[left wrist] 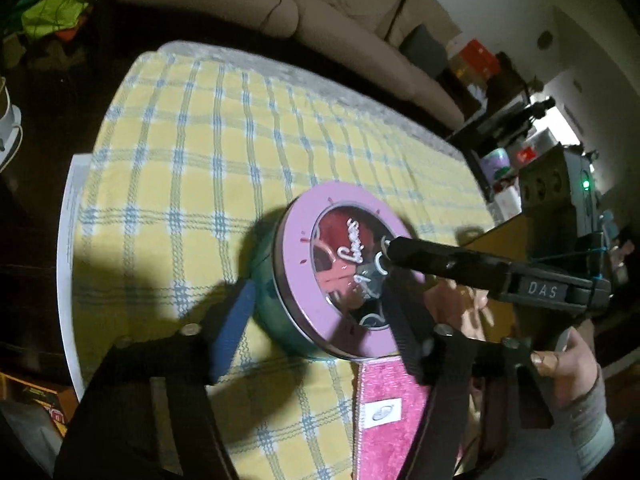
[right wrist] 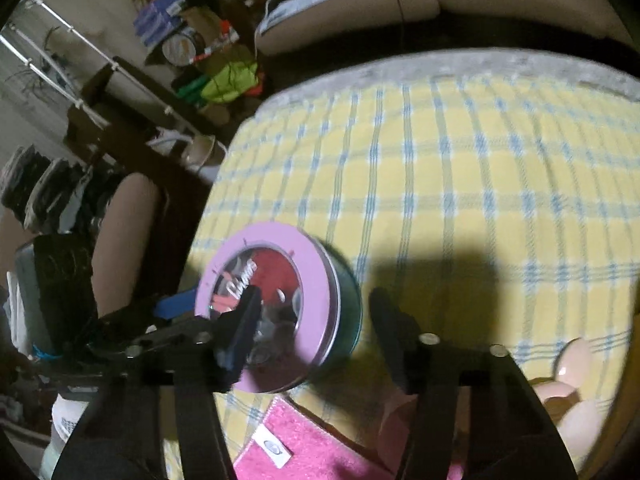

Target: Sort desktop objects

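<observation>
Reading both wrist views, I put the sorting at its very start: nothing looks put away, and the only desktop things I can find are the round tin and a pink towel. The tin sits on the yellow checked cloth, just off centre toward 4 o'clock in the left view, with the towel touching it at 6 o'clock. My left gripper is half spread, its blue pad against the tin's teal wall at 9 o'clock and its other finger lying over the lid; I cannot tell whether it pinches. My right gripper grasps nothing: one finger hangs over the lid window, the other stands clear of the wall at 3 o'clock. Lifting and placing the tin, I judge, remain to do.
</observation>
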`<state>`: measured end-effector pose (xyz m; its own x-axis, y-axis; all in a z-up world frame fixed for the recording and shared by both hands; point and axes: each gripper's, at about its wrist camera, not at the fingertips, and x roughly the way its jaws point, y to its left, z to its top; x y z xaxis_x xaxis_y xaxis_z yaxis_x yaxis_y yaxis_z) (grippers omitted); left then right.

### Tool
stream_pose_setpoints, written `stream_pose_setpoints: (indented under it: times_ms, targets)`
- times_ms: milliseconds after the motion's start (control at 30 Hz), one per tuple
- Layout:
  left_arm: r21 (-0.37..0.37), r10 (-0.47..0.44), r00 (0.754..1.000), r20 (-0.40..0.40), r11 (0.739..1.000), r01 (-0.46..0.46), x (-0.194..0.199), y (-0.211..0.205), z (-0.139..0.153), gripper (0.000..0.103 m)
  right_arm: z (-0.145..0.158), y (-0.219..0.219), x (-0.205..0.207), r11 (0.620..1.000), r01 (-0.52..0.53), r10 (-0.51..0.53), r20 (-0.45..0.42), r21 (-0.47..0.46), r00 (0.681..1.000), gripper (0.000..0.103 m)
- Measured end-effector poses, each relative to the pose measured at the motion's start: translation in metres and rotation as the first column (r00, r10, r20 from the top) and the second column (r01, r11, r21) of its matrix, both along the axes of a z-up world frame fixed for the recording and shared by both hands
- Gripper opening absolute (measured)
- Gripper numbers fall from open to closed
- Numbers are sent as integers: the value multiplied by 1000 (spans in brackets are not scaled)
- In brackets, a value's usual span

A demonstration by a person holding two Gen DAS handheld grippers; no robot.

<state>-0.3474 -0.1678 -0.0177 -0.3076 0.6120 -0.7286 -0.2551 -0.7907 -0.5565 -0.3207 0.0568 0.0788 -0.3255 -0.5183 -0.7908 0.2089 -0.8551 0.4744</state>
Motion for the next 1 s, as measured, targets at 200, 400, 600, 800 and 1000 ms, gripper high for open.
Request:
stream_pose_setpoints:
  times_ms: [200, 400, 600, 800, 1000]
  targets:
    - [-10, 22, 1000, 9, 1000, -22, 4, 2, 2, 55, -4, 0, 7, 999, 11, -10, 25, -50, 1000, 53]
    - [65, 65, 997, 28, 996, -67, 21, -6, 17, 53, 20, -1, 21, 999, 11, -12, -28, -31, 1000, 54]
    - [124, 106, 994, -9, 987, -104, 35, -5, 52, 53, 51, 0, 35, 998, 39, -43, -84, -48, 996, 54]
    - [157, 111, 993, -42, 982, -103, 50, 8, 88, 53, 82, 13, 56, 996, 71, -78, -129, -62, 989, 54]
    - [224, 88, 991, -104, 973, -63, 65, 43, 151, 55, 135, 44, 81, 992, 96, -112, -205, -86, 972, 54]
